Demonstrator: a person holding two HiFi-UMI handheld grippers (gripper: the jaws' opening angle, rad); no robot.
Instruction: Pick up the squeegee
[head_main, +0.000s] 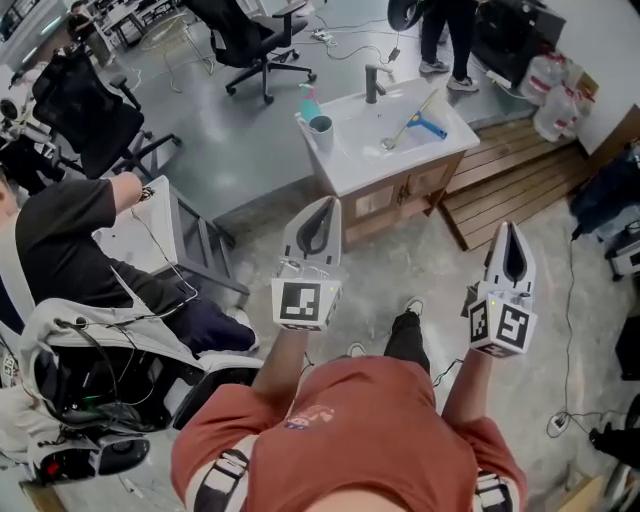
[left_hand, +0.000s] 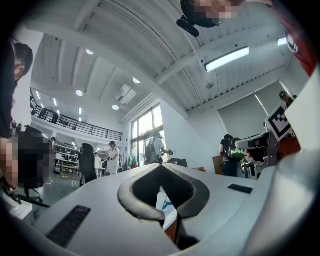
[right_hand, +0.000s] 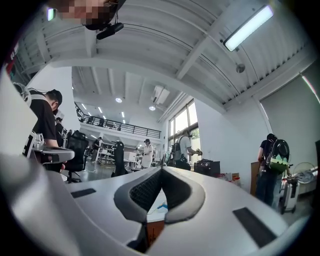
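Lying on vanity (head_main: 352, 152), squeegee (head_main: 416, 124) well ahead of closed jaws

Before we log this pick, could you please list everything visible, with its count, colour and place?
squeegee: one, blue head, lying in the basin
sink cabinet: one, white top, wooden doors, ahead of the person
faucet: one, dark metal, back of the basin
cup: one, bluish, sink's left corner
wooden platform: one, brown, right of the cabinet
office chairs: two, black, top and upper left
seated person: one, black top, far left
standing person: one, dark trousers, behind the sink
left gripper: white, shut, empty, short of the cabinet
right gripper: white, shut, empty, beside it
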